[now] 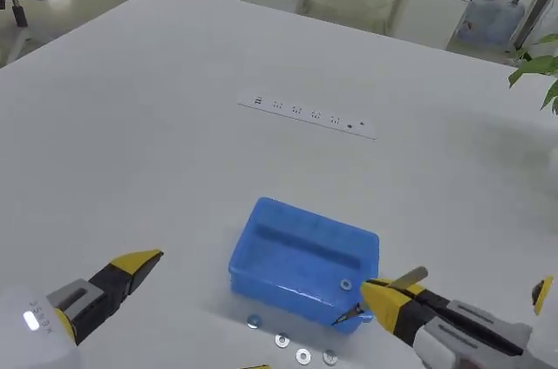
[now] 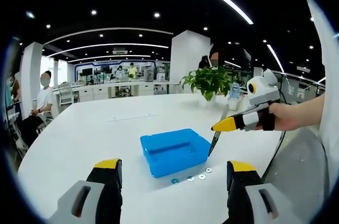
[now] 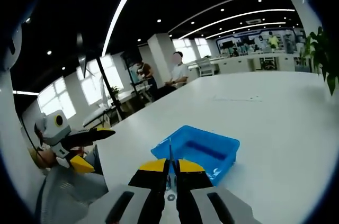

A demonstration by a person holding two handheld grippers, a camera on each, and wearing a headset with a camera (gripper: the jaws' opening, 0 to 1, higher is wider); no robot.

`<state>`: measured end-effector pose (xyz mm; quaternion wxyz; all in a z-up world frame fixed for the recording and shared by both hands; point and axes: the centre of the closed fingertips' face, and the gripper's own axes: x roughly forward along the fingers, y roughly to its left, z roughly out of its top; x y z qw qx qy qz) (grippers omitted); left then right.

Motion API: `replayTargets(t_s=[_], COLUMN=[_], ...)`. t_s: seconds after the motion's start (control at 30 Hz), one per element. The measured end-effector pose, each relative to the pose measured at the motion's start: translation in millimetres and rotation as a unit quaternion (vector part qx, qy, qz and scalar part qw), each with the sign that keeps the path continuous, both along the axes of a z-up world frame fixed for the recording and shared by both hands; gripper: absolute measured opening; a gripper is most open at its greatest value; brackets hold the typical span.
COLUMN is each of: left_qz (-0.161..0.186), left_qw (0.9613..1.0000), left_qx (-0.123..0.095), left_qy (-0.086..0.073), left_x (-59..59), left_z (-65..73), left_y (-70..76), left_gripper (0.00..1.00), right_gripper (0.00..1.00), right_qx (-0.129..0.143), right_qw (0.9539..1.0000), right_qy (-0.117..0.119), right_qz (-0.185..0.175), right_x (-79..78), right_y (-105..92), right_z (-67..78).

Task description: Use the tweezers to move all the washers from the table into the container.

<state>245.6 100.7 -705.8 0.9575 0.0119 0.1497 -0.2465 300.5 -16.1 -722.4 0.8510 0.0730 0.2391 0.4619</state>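
Observation:
A blue container [image 1: 301,251] sits on the white table with one washer [image 1: 346,284] inside near its front right corner. Several washers [image 1: 302,356] lie in a row on the table just in front of it. My right gripper [image 1: 379,289] is shut on the tweezers [image 1: 349,310], whose dark tips hang at the container's front right corner. The same tweezers [image 3: 170,156] stick up between its closed jaws, pointing at the container [image 3: 200,149]. My left gripper [image 2: 175,167] is open and holds nothing, left of the container [image 2: 174,151]; its yellow fingertip [image 1: 144,261] shows at lower left.
A flush socket strip [image 1: 307,114] is set into the table beyond the container. A potted plant [image 2: 211,81] stands at the table's far right edge. Bare tabletop [image 1: 131,125] spreads around the container. Office chairs, desks and people are in the background.

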Motion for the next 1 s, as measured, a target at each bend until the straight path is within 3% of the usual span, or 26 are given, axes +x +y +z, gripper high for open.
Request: replayTargets(t_s=[0.23, 0.43, 0.73, 1.0], left_qz=[-0.005, -0.007, -0.006, -0.007], left_qw=[1.0000, 1.0000, 1.0000, 1.0000], left_qx=[0.008, 0.000, 0.003, 0.002], left_qy=[0.002, 0.000, 0.002, 0.001], left_x=[-1.3, -1.4, -1.4, -1.5], left_z=[-1.2, 0.8, -0.6, -0.4], left_y=[-1.5, -3.0, -2.1, -2.3], left_gripper=[0.82, 0.82, 0.82, 0.82], right_gripper=[0.02, 0.02, 0.03, 0.03], right_qx=[-0.030, -0.062, -0.080, -0.125], right_qw=[0.9993, 0.9980, 0.9966, 0.9893], right_qy=[0.020, 0.007, -0.012, -0.052], right_qz=[-0.004, 0.013, 0.014, 0.054], right_x=[-4.8, -5.8, -4.3, -12.7], right_y=[-3.2, 1.7, 3.4, 12.2], right_z=[-29.9, -42.3, -43.1, -45.5])
